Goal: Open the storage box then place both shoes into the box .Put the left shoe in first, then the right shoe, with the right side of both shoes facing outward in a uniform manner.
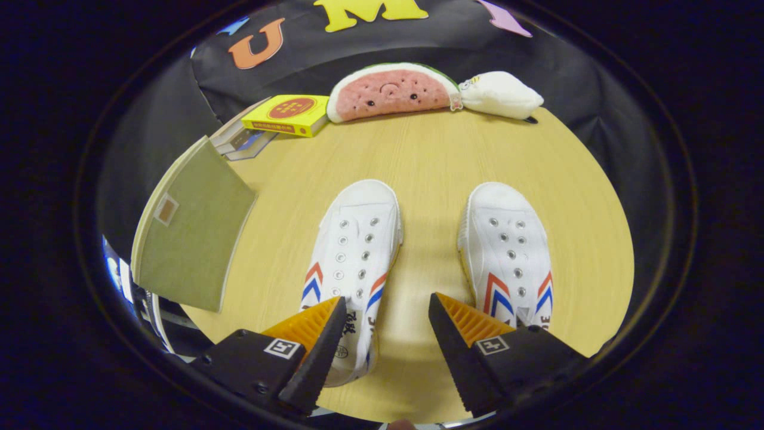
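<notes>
Pale wood-grain covers the desk (430,155), which carries everything else. Off to the left of the fingers, a flat olive-green panel (191,245) with a small brown square near one corner stands tilted at the desk's edge; whether it is part of the storage box cannot be told. At the far side lies a watermelon-slice plush toy (391,91), with a white plush toy (500,94) touching its right end. Left of the watermelon sits a yellow box (289,114) on top of a small stack of books (242,141).

Two white canvas shoes with red and blue stripes lie side by side, toes pointing away. The left shoe (355,245) runs under the left finger; the right shoe (507,251) lies just beside the right finger.

The hand-held gripper (387,307) hangs above the shoes with its fingers wide apart, gripping nothing, bare desk showing between them.
</notes>
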`<state>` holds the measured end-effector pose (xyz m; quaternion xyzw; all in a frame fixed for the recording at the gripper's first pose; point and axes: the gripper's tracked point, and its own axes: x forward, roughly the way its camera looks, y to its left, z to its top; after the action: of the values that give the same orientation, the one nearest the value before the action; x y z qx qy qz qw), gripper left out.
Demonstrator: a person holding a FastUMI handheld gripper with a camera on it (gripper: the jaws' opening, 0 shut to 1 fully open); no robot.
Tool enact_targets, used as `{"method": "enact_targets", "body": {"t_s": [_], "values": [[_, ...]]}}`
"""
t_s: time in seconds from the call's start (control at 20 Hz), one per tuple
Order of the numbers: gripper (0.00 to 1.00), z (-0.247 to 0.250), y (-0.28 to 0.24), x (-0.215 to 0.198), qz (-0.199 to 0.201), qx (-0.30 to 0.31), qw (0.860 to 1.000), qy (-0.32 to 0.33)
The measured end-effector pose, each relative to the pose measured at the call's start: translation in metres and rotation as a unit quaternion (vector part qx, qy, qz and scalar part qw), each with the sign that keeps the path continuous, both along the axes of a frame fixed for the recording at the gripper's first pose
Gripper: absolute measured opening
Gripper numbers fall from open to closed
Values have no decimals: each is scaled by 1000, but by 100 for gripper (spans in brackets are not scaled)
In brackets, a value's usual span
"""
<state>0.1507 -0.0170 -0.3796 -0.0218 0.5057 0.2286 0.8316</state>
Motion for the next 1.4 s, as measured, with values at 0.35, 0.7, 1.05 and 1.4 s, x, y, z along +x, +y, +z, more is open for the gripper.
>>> {"method": "enact_targets", "body": {"t_s": [0.35, 0.7, 1.05, 1.4], "values": [[48, -5, 19, -5, 7, 27, 998, 50], [8, 6, 21, -9, -36, 58, 994, 86], [7, 64, 45, -29, -62, 91, 992, 62], [6, 178, 104, -59, -74, 121, 990, 0]]}}
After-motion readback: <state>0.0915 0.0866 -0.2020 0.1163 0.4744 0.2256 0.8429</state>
